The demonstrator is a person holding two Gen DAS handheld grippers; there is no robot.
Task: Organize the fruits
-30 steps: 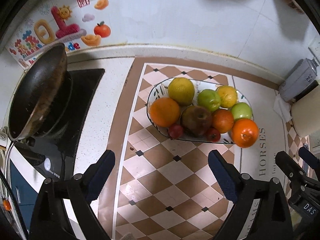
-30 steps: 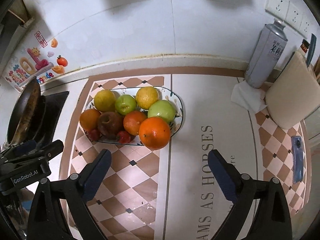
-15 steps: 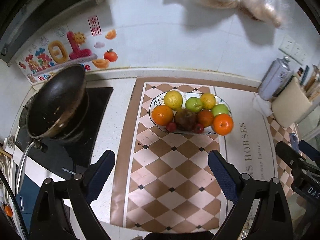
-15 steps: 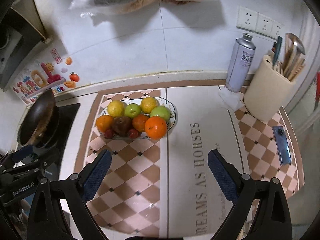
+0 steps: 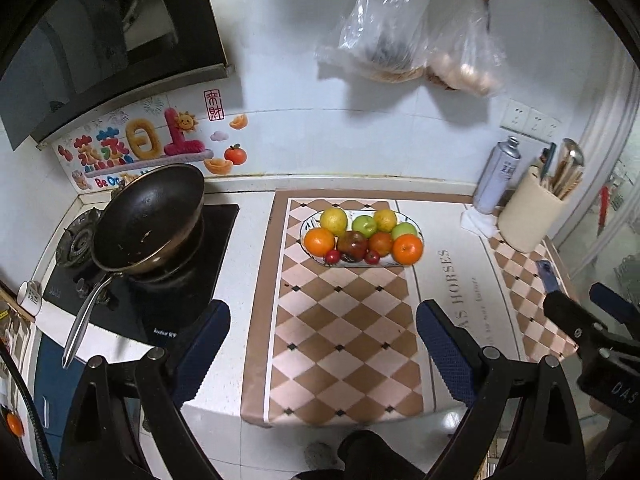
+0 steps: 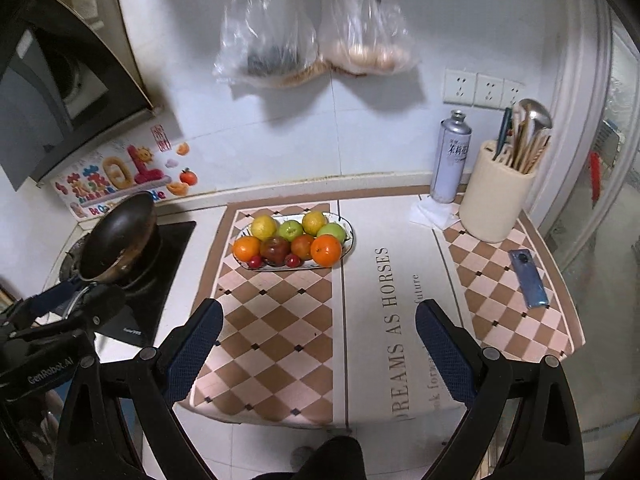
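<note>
Both grippers idle, held back off the table's front edge. Left gripper jaws spread wide, empty. Right gripper same, nothing between them.

Fruit is all piled on the oval plate, on the checkered mat toward the back of the table, left of centre, just right of the stove. Count: oranges at the plate's front edge, green apples and lemons behind, dark red apple in the middle, small red fruits at the front rim.

Judgement: task looks done or near done, since no loose fruit is visible anywhere on the table. Big orange on the right sits over the rim, so it could roll if bumped.

Wok on the burner, phone near the right edge, both well apart from the plate.
</note>
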